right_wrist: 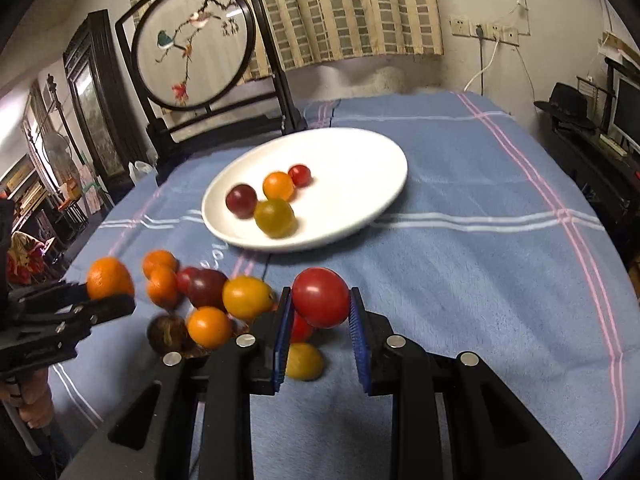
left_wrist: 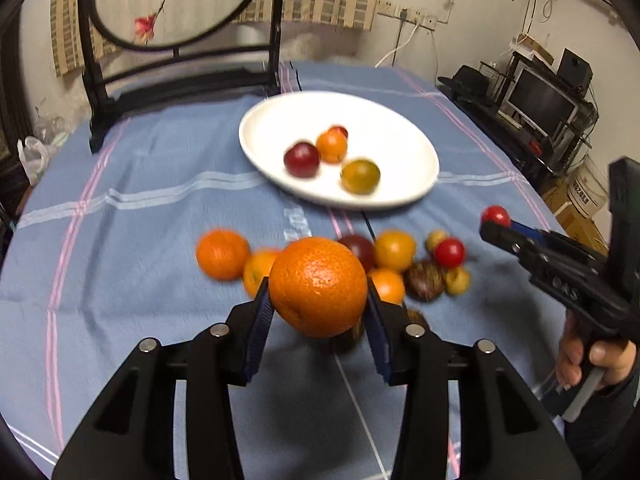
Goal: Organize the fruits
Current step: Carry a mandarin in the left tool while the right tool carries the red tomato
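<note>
My left gripper [left_wrist: 317, 293] is shut on a big orange [left_wrist: 318, 276], held just above a loose pile of fruit [left_wrist: 394, 250] on the blue cloth. The right wrist view shows that orange [right_wrist: 109, 278] at the left edge. My right gripper [right_wrist: 320, 293] is shut on a red tomato [right_wrist: 320, 300], also off the cloth, above the right end of the pile [right_wrist: 246, 296]. From the left wrist view the tomato [left_wrist: 495, 215] sits at the tip of the right gripper [left_wrist: 491, 227]. Behind the pile lies a white plate [left_wrist: 384, 120] [right_wrist: 352, 160] holding several small fruits.
A black stand with a round embroidered screen [left_wrist: 180, 40] [right_wrist: 196, 40] rises at the table's far left. A hand [left_wrist: 580, 360] holds the right gripper's handle. Shelves with a monitor [left_wrist: 540, 100] stand beyond the table's right edge.
</note>
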The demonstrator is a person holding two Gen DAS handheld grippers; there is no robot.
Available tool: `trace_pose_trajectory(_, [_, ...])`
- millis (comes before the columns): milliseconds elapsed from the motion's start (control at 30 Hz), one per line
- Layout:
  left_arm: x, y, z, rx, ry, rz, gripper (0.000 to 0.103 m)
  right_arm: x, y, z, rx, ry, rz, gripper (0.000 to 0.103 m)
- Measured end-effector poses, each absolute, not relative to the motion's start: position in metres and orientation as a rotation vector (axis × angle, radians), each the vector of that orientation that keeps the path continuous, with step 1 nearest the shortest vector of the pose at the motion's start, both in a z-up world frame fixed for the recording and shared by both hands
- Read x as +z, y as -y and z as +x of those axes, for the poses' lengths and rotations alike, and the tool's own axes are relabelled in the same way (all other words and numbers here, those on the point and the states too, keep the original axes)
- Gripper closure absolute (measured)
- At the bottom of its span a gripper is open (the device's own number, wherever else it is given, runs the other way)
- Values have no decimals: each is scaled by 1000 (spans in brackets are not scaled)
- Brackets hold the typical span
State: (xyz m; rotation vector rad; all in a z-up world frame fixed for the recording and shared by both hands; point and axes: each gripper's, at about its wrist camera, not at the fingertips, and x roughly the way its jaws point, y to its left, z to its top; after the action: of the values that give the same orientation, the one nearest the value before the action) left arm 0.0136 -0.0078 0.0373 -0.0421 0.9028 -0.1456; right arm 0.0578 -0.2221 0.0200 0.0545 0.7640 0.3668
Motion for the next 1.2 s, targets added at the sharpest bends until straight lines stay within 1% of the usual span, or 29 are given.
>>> trace_pose_trajectory(233, [47,8,77,-123,-905,-45,60,42,195,92,355,-726,-24,75])
trace_pose_trajectory(433, [35,8,136,-76,-946,-67,60,25,182,136,339,-783,-20,75])
trace_pose_trajectory(600, [27,9,181,-27,-962,-58,60,8,179,156,331,-830,-19,74])
trace_pose_trajectory(700, [21,12,200,-17,-979,-55,60,1,179,163,335,-849,-8,73])
trace_pose_trajectory(733, [18,14,206,-19,-988,-57,59,1,179,163,335,-849,-8,70])
trace_pose_trajectory(767, [16,14,209,-19,-984,-65,55,0,181,165,324,-843,5,60])
trace_pose_trajectory(800, [16,14,210,-13,-979,-73,49,0,183,165,314,-836,9,55])
trace_pose_trajectory(833, [16,14,210,-5,-976,-77,37,0,183,165,314,-836,9,53])
trace_pose_trajectory(867, [18,13,209,5,-967,-83,34,0,185,165,321,-841,11,53])
trace_pose_trajectory(933, [22,12,202,3,-945,-94,32,0,186,164,325,-842,13,53])
trace_pose_trajectory(1033, [28,7,187,2,-933,-98,24,3,188,155,326,-834,10,53])
trace_pose_trajectory(1133, [34,-4,165,14,-909,-127,16,3,190,148,327,-834,10,50])
trace_pose_trajectory(1200, [36,-12,146,23,-897,-154,14,3,190,141,325,-833,1,49])
